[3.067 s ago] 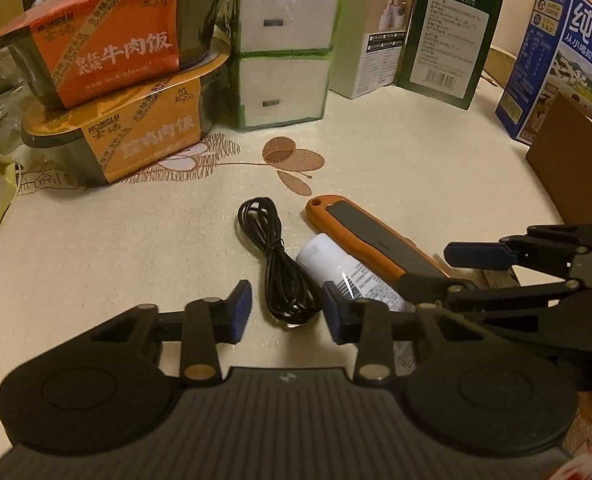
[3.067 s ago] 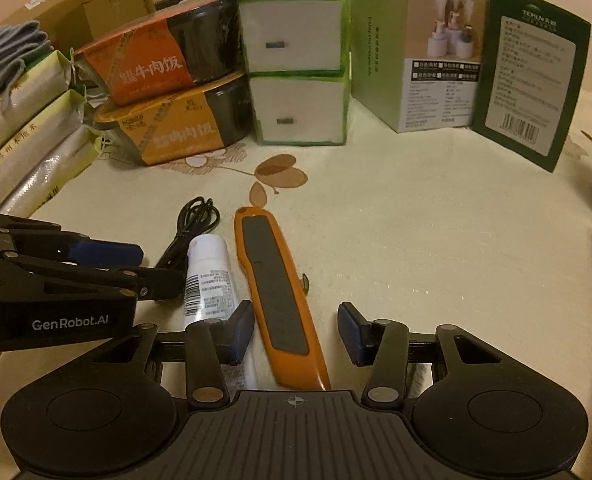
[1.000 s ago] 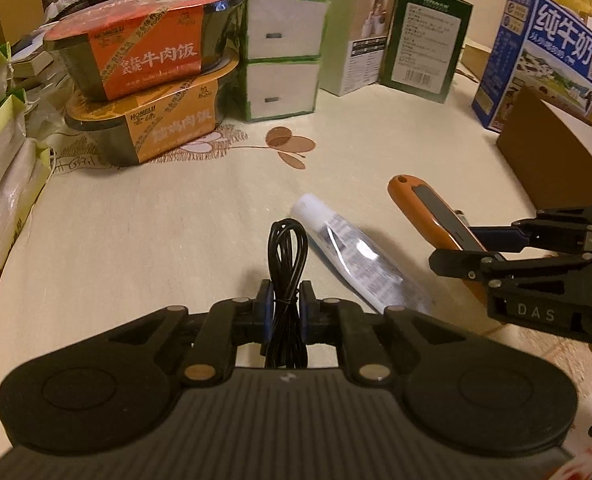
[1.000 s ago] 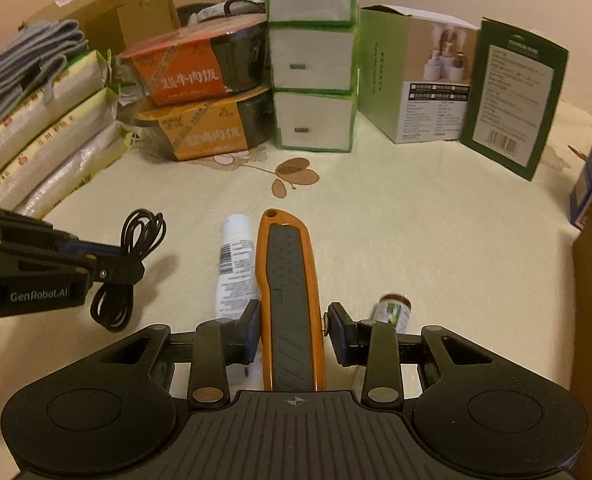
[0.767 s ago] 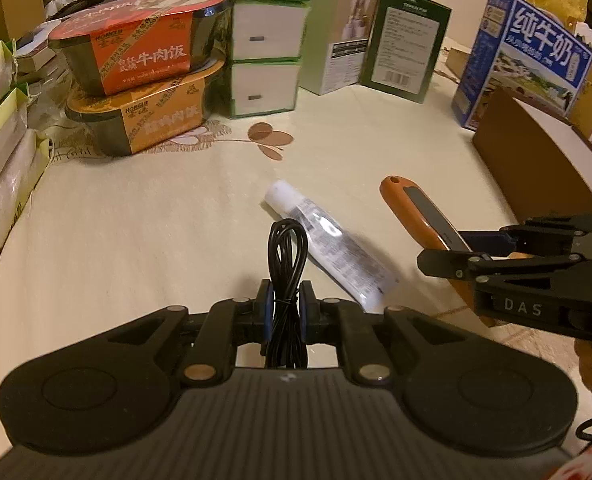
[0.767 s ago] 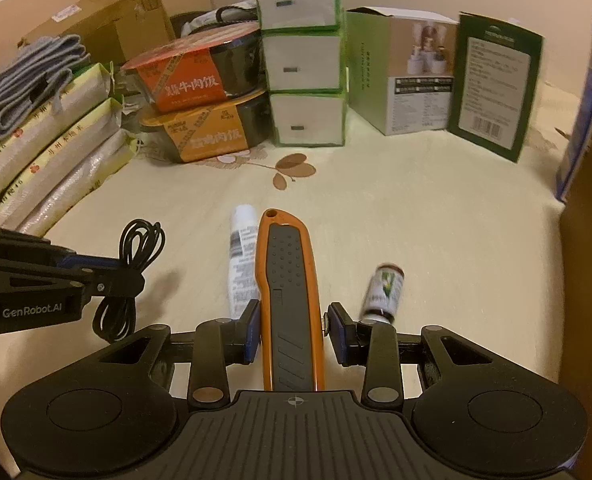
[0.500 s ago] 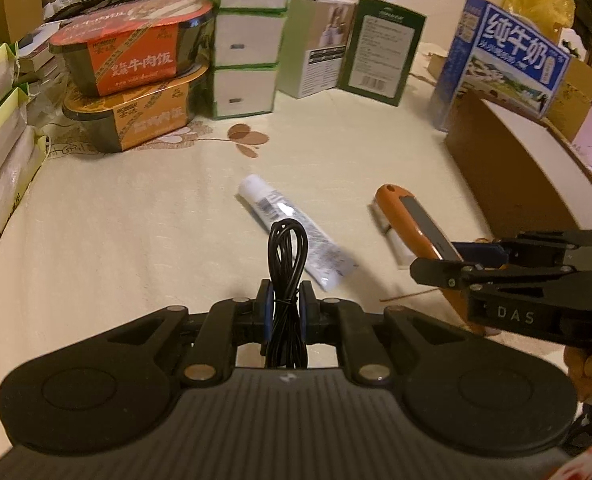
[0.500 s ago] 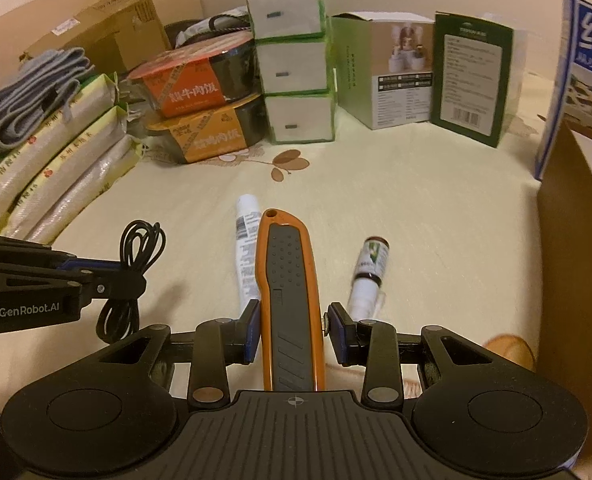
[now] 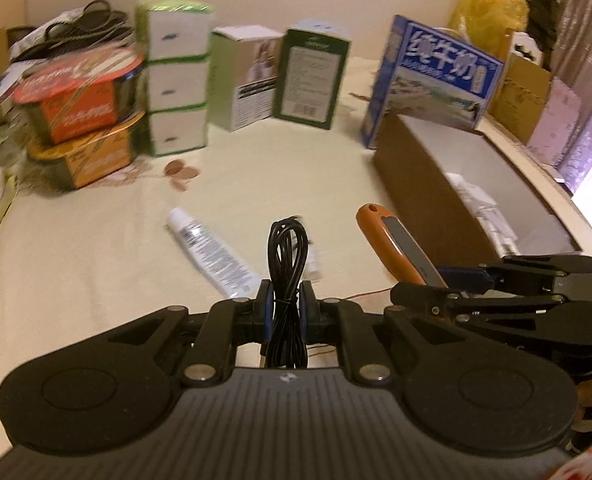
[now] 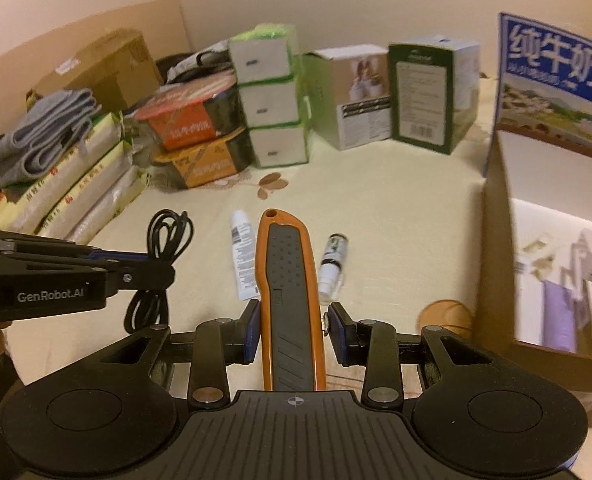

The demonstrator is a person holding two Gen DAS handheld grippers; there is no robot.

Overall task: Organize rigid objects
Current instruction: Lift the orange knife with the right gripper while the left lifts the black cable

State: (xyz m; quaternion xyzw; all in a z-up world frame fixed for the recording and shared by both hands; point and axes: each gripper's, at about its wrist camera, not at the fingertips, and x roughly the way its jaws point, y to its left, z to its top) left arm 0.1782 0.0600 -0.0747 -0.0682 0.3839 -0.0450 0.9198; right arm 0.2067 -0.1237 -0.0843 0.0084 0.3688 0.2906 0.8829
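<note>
My left gripper (image 9: pixel 286 306) is shut on a coiled black cable (image 9: pixel 288 252), held clear above the table; the same cable (image 10: pixel 164 248) shows beside the left gripper (image 10: pixel 148 266) in the right wrist view. An orange utility knife (image 10: pixel 290 292) with a grey grip stands between the pads of my right gripper (image 10: pixel 292 334), which is shut on it; the knife (image 9: pixel 395 240) pokes out of the right gripper (image 9: pixel 427 284) in the left wrist view. On the cream tablecloth lie a white tube (image 10: pixel 243 254) (image 9: pixel 212 252) and a small dropper bottle (image 10: pixel 331 262).
An open brown cardboard box (image 10: pixel 495 248) (image 9: pixel 427 196) with white items inside stands at the right, a blue milk carton (image 9: pixel 431 88) behind it. At the back are stacked orange food bowls (image 10: pixel 192 136), white tissue packs (image 10: pixel 270 100) and green boxes (image 10: pixel 427 92). Rice bags (image 10: pixel 76 192) line the left edge.
Both grippers have risen and swung to the right with the cable and the knife held. The brown box has come into view; the tube and the bottle stay on the cloth.
</note>
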